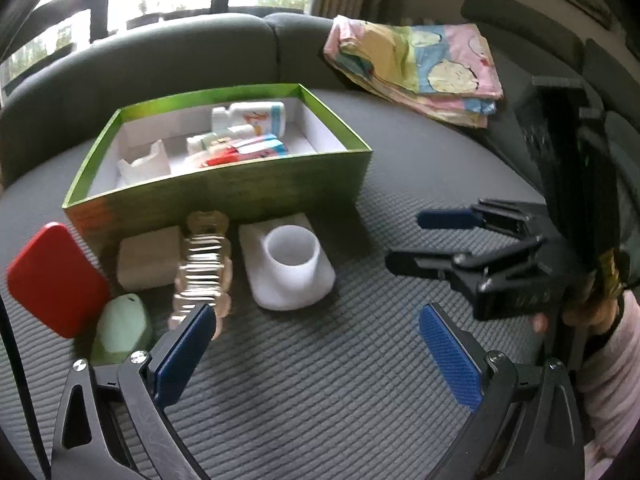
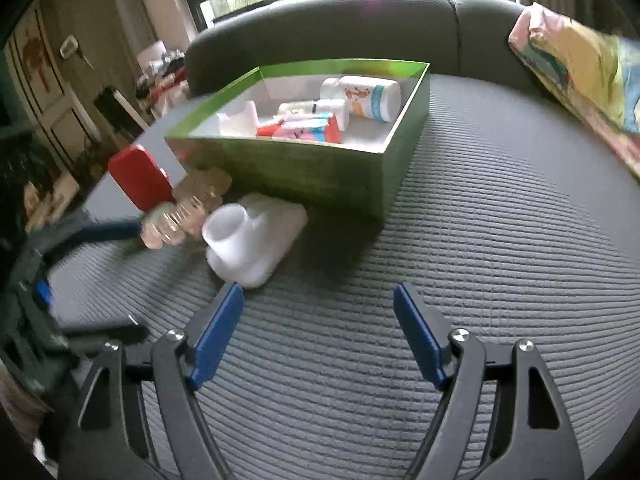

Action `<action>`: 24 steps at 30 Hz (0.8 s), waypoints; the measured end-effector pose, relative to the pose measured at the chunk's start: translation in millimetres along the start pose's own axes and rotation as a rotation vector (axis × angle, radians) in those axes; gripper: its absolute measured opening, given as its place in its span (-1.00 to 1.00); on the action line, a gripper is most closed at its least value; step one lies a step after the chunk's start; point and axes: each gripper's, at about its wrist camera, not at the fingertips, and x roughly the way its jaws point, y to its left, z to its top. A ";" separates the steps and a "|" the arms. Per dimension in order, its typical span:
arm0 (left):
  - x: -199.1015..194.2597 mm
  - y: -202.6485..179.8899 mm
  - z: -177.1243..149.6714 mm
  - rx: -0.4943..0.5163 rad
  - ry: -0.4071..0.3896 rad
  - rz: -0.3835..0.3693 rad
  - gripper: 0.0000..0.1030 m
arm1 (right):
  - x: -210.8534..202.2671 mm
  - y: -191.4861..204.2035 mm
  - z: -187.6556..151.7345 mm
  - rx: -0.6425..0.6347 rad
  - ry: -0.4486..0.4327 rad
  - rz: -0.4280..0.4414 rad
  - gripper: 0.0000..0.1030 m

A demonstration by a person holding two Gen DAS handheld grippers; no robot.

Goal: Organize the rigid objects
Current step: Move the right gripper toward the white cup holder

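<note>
My left gripper (image 1: 312, 344) tilted down over grey ribbed cushion (image 1: 320, 400), jaws spread, nothing between; left pad touching or just short of clear hair claw (image 1: 202, 264) at 10 o'clock, cannot tell which. My right gripper (image 2: 318, 332) angled down, jaws apart and empty; hand in pink sleeve (image 1: 612, 364) behind it. White cup holder (image 2: 248, 236) at 11 o'clock, against green box (image 2: 320, 172). Red case (image 1: 52, 278), pale green piece (image 1: 120, 330), beige block (image 1: 150, 258) cluster left of claw. Bottles, tubes lie inside box.
</note>
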 end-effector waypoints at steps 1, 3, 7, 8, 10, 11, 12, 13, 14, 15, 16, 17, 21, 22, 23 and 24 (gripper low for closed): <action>2.6 -1.3 -0.1 -0.003 0.001 -0.008 0.98 | -0.1 0.7 1.7 0.010 -0.003 0.026 0.49; 7.2 -2.4 0.4 -0.011 0.002 -0.021 0.98 | 3.7 6.2 6.6 0.015 0.000 0.082 0.48; 19.9 1.7 3.1 -0.057 0.000 -0.035 0.96 | 18.0 21.4 18.8 -0.042 0.029 0.113 0.31; 22.5 2.8 3.7 -0.065 0.001 -0.034 0.89 | 21.9 24.1 21.6 -0.055 0.037 0.120 0.29; 28.7 4.2 4.8 -0.071 0.009 -0.022 0.72 | 29.6 28.8 25.2 -0.087 0.059 0.129 0.18; 31.2 3.6 5.3 -0.067 0.013 -0.021 0.66 | 33.5 30.8 26.7 -0.104 0.070 0.126 0.16; 33.1 2.2 5.5 -0.059 0.015 -0.018 0.63 | 36.5 32.2 28.6 -0.118 0.079 0.129 0.16; 34.9 -0.4 5.8 -0.045 0.016 -0.017 0.63 | 38.2 32.8 30.3 -0.130 0.082 0.137 0.15; 35.6 -1.5 5.9 -0.038 0.016 -0.019 0.63 | 38.8 33.7 31.9 -0.146 0.082 0.146 0.13; 36.4 -3.4 6.0 -0.027 0.011 -0.020 0.63 | 40.1 36.6 33.5 -0.167 0.086 0.155 0.12; 37.6 -3.7 6.3 -0.023 0.011 -0.019 0.62 | 40.6 37.6 33.6 -0.184 0.089 0.158 0.10; 39.8 -3.2 6.9 -0.028 0.012 -0.017 0.62 | 42.3 41.0 34.3 -0.206 0.092 0.158 0.04; 47.8 5.4 8.9 -0.067 0.005 -0.003 0.52 | 51.3 42.2 39.9 -0.214 0.105 0.184 -0.07; 49.4 7.9 9.1 -0.074 0.001 -0.004 0.50 | 51.1 40.4 41.0 -0.211 0.106 0.192 -0.07; 50.0 9.6 9.3 -0.076 -0.005 -0.001 0.50 | 53.6 40.3 42.7 -0.208 0.111 0.203 -0.07; 50.9 10.9 9.9 -0.076 -0.010 -0.002 0.50 | 55.1 40.2 43.6 -0.205 0.114 0.212 -0.07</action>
